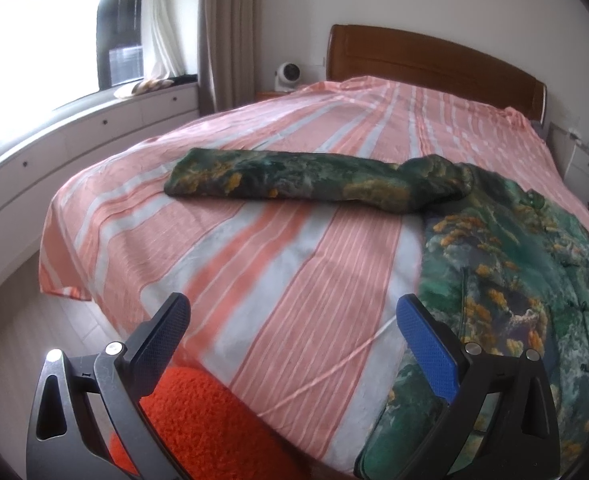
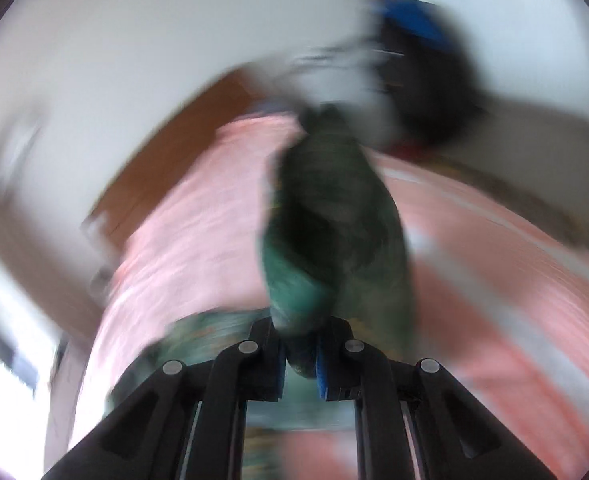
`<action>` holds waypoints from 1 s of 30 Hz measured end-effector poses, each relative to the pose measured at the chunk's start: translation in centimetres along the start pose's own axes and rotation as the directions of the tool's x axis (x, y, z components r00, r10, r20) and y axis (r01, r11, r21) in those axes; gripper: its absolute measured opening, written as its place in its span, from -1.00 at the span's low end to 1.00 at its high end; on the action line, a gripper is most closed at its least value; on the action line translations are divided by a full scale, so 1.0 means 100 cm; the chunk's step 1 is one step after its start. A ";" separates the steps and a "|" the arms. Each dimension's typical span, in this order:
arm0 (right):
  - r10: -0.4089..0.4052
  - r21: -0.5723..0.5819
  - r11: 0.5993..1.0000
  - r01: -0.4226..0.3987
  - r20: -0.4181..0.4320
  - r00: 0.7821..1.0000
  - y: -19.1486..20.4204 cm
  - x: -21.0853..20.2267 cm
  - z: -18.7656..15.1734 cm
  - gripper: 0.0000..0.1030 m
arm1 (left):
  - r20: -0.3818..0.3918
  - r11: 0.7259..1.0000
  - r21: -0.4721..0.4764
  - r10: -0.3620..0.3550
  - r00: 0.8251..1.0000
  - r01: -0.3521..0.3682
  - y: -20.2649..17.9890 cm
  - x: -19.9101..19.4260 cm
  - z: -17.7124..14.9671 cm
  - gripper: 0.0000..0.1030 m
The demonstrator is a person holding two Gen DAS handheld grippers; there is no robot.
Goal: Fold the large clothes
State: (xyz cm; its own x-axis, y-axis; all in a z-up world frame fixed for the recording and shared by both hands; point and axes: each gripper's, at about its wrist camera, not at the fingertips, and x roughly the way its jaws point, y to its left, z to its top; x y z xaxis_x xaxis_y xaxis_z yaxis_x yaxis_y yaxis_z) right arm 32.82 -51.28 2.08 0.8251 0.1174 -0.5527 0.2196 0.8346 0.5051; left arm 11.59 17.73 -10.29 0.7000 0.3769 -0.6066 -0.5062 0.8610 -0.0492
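A large green jacket with yellow and blue print lies on the bed at the right, with one sleeve stretched out to the left across the striped sheet. My left gripper is open and empty, above the bed's near edge, its right finger by the jacket's hem. In the blurred right wrist view my right gripper is shut on a fold of the green jacket, which hangs lifted over the bed.
An orange fuzzy item sits below my left gripper at the bed's near edge. A wooden headboard stands at the far end. White drawers and a window line the left. A small fan sits beside the bed.
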 end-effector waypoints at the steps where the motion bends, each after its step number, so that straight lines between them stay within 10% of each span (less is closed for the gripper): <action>1: 0.068 -0.069 0.995 -0.069 -0.013 0.998 0.041 0.002 -0.003 -0.77 | 0.000 1.000 -0.001 -0.003 1.000 0.003 0.000 0.000 0.000 0.99; 6: 0.254 -0.308 0.904 -0.297 -0.173 0.952 0.216 0.043 -0.069 -0.77 | 0.017 0.999 -0.042 -0.022 1.000 0.022 0.011 -0.007 0.000 0.99; 10: 0.199 -0.401 0.862 -0.309 -0.292 0.935 0.286 0.104 -0.149 -0.66 | 0.008 0.995 -0.090 -0.032 0.999 0.033 0.022 -0.006 0.001 0.99; 12: 0.144 -0.404 0.869 -0.284 -0.343 0.928 0.294 0.133 -0.183 -0.16 | 0.003 0.994 -0.104 -0.033 0.999 0.033 0.025 -0.006 0.000 0.99; 13: 0.116 -0.391 0.878 -0.275 -0.383 0.916 0.292 0.149 -0.196 0.58 | 0.001 0.993 -0.109 -0.033 0.999 0.033 0.026 -0.006 0.000 0.99; 14: 0.082 -0.373 0.892 -0.255 -0.421 0.903 0.290 0.159 -0.212 0.91 | 0.001 0.993 -0.114 -0.035 0.999 0.035 0.027 -0.006 0.000 0.99; 19: 0.129 -0.279 0.919 -0.280 -0.458 0.879 0.270 0.145 -0.233 0.90 | -0.011 0.991 -0.130 -0.038 0.999 0.036 0.028 -0.003 0.000 0.99; 30: 0.021 -0.597 0.788 -0.152 -0.220 0.975 0.205 -0.036 -0.303 0.91 | -0.019 0.994 -0.104 -0.036 0.999 0.034 0.020 -0.001 0.000 0.99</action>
State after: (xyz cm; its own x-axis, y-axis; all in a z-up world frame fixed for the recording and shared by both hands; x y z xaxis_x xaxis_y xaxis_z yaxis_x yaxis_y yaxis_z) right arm 18.59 -18.25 -5.65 0.6950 0.2505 -0.6739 -0.2629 0.9610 0.0861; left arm 10.53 19.38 -10.32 0.7081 0.3391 -0.6194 -0.5318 0.8332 -0.1518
